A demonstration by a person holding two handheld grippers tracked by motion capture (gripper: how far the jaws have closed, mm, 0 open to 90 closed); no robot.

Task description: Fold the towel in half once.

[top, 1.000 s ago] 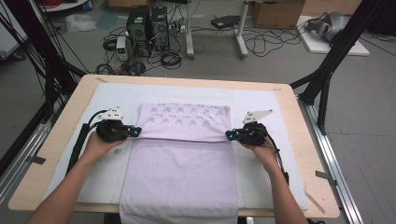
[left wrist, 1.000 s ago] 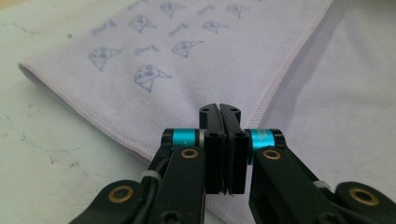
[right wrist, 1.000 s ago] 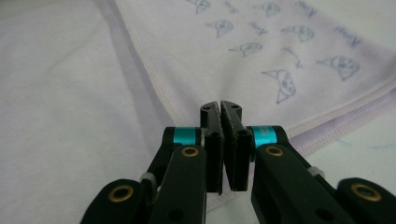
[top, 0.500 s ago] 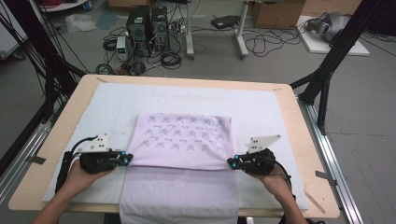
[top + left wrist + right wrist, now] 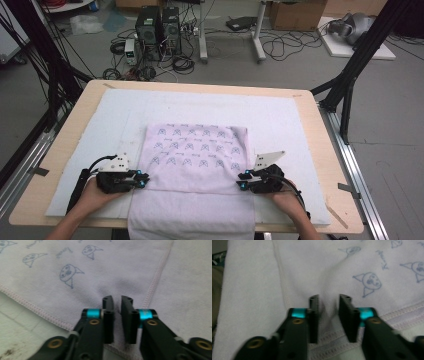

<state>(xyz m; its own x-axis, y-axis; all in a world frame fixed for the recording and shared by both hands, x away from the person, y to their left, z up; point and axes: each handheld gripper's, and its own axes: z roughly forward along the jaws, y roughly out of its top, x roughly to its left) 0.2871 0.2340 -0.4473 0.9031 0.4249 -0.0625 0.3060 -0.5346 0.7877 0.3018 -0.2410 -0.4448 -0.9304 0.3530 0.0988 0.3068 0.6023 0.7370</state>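
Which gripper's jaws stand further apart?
The right gripper: its jaws have just been opening off the towel, with a wider gap than the left gripper.

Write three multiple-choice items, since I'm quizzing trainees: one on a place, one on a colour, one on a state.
1. The towel has its near end: A on the floor; B over the near edge of the table; C in a box.
2. Its printed faces are: A red; B blue-grey; C green.
3. The towel is: A rolled; B balled up; C folded flat.
B: it hangs past the table edge. B: the outlines are blue-grey. C: a patterned layer lies flat over the plain part.
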